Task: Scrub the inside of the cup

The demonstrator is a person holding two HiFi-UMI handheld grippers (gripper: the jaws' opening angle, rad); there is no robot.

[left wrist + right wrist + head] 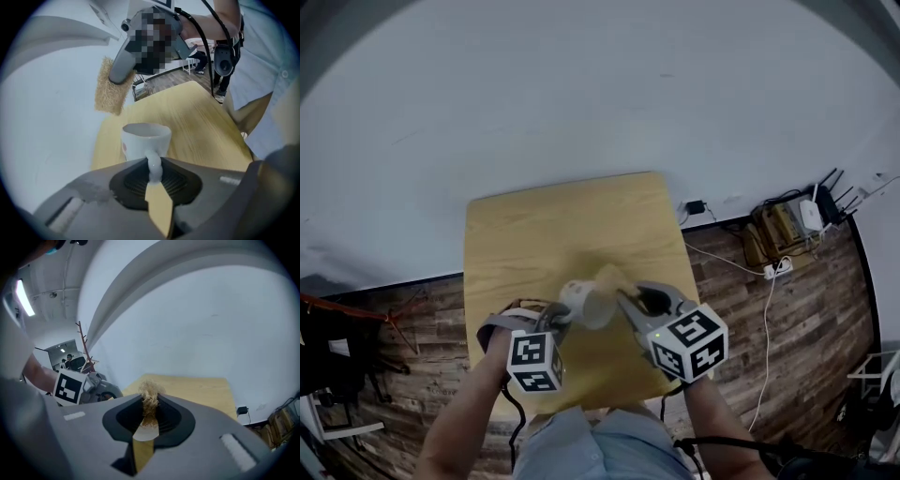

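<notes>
head view: left hand-held gripper [560,319] pinches white cup [589,304] by its handle, over worktop [534,234] | right hand-held gripper [630,302] clamps fibrous scrubber [610,277], outside the cup | progress: inside scrub apparently left to do

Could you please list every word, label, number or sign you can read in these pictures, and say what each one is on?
No readable words or numbers anywhere.
Black-and-white square markers on the two grey gripper cubes: patterns only, no letters.
Reddish mark on the white ceramic cup: too blurred to read.
</notes>
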